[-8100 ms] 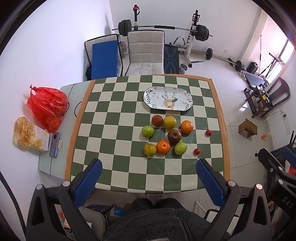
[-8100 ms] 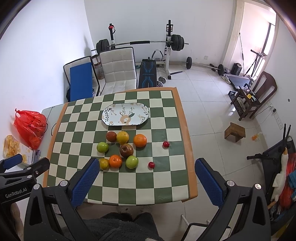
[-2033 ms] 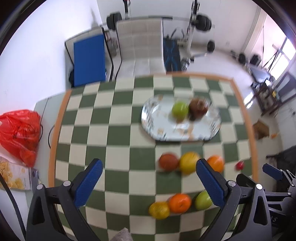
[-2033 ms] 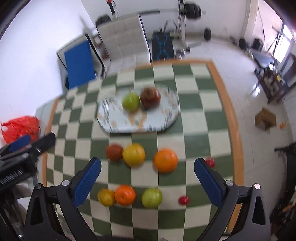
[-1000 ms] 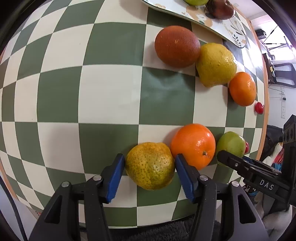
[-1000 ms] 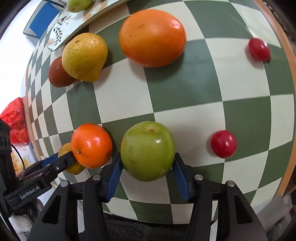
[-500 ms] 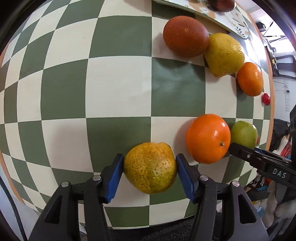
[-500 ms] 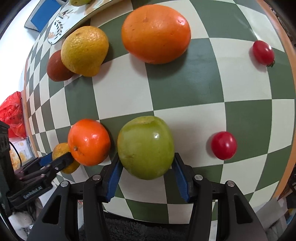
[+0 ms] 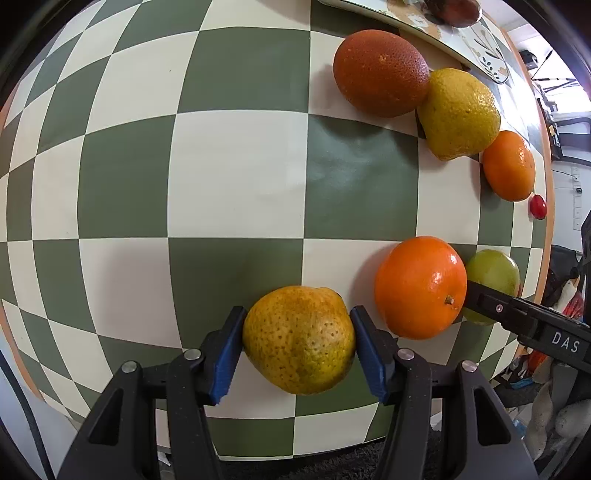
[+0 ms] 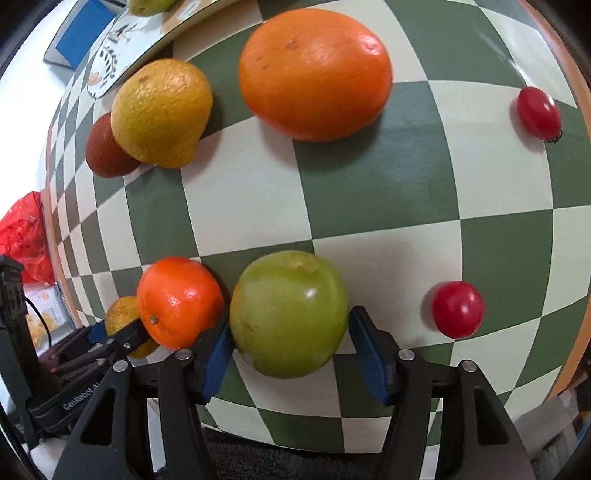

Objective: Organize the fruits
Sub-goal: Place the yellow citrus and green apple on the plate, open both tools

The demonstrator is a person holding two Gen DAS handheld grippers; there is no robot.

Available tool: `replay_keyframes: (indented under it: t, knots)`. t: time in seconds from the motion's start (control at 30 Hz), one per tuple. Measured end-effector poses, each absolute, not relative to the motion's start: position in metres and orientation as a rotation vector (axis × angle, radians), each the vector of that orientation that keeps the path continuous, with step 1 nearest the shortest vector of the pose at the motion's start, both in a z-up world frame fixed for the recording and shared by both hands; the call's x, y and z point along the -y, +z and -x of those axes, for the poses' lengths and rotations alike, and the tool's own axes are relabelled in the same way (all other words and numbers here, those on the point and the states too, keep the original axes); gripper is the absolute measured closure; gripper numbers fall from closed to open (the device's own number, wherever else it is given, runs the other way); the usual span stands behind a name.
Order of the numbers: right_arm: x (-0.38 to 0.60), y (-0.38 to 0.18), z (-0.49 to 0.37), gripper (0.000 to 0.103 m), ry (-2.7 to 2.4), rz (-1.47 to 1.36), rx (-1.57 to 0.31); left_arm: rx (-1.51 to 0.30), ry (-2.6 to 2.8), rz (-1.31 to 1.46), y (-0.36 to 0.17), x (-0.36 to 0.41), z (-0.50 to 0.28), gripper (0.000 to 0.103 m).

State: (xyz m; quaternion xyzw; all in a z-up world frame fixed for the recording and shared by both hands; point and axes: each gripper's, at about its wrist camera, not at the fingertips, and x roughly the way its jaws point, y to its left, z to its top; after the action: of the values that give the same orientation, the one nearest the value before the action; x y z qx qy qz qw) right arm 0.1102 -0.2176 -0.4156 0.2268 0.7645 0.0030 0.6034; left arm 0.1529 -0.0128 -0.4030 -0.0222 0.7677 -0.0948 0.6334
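My left gripper is shut on a speckled yellow-green citrus at the near edge of the checkered table. My right gripper is shut on a green apple, which also shows in the left wrist view. An orange tangerine sits between the two held fruits, also in the right wrist view. Farther back lie a brown-red fruit, a yellow lemon-like fruit and an orange. The patterned plate holds fruit at the far edge.
Two cherry tomatoes lie on the right side of the table. A red plastic bag and a snack box sit off the left edge. The table's orange border runs close on the right.
Both grippers closed on their fruits about a second ago and keep hold; both fruits have lifted slightly and tilted. The tangerine between them has shifted a little.
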Motion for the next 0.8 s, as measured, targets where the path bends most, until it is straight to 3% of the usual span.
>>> replay_keyframes:
  t: [0.27, 0.5, 0.67, 0.8]
  knots:
    - [0.222, -0.412, -0.116, 0.045, -0.001, -0.526, -1.739, -1.745, -0.216, 0.047, -0.388, 0.006, -0.161, 0.049]
    - [0.228, -0.384, -0.122, 0.045, 0.027, -0.558, -1.683, -1.665, -0.243, 0.106, -0.332, -0.012, -0.186, 0.049]
    - [0.238, -0.335, -0.163, 0.045, 0.058, -0.563, -1.558, -1.547, -0.303, 0.122, -0.277, 0.008, -0.251, 0.049]
    - [0.239, -0.312, -0.231, 0.045, 0.068, -0.516, -1.48, -1.493, -0.288, 0.058, -0.268, 0.028, -0.323, 0.049]
